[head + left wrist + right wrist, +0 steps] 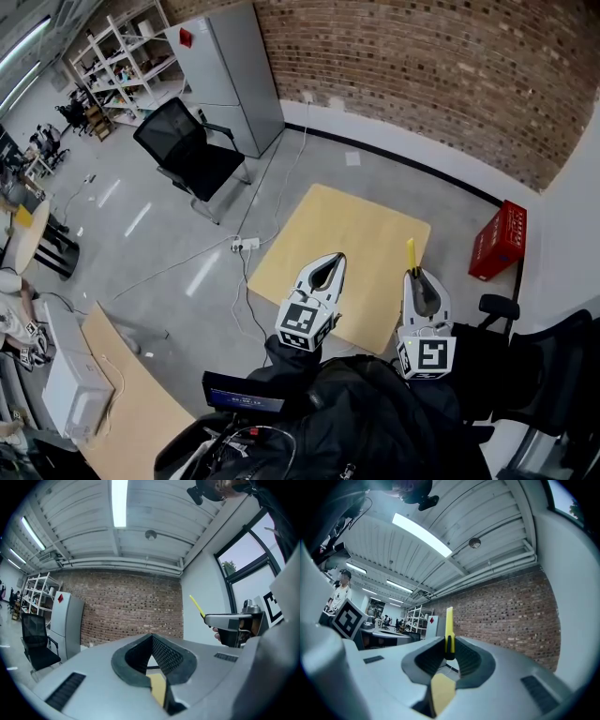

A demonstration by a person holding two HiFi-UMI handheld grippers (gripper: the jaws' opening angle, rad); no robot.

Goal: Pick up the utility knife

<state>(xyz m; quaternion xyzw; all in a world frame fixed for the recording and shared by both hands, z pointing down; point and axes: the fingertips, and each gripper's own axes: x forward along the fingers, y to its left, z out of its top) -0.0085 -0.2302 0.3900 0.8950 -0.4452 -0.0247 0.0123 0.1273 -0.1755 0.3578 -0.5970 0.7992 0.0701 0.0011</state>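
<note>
The yellow utility knife [449, 637] stands pinched between the jaws of my right gripper [450, 657], its slim yellow body sticking up past the tips. In the head view the knife [411, 256] pokes out beyond the right gripper [418, 278], held above the right edge of the small wooden table [347, 253]. The left gripper view also shows the knife [197, 605] projecting from the right gripper's body. My left gripper [327, 267] is raised over the table with its jaws closed together and nothing between them; in its own view the left gripper [151, 656] points at the brick wall.
A black office chair [187, 155] and a grey cabinet [230, 75] stand beyond the table on the left. A red crate [497, 239] sits by the wall on the right. A cable and power strip [246, 244] lie on the floor. A second wooden table [127, 403] is at lower left.
</note>
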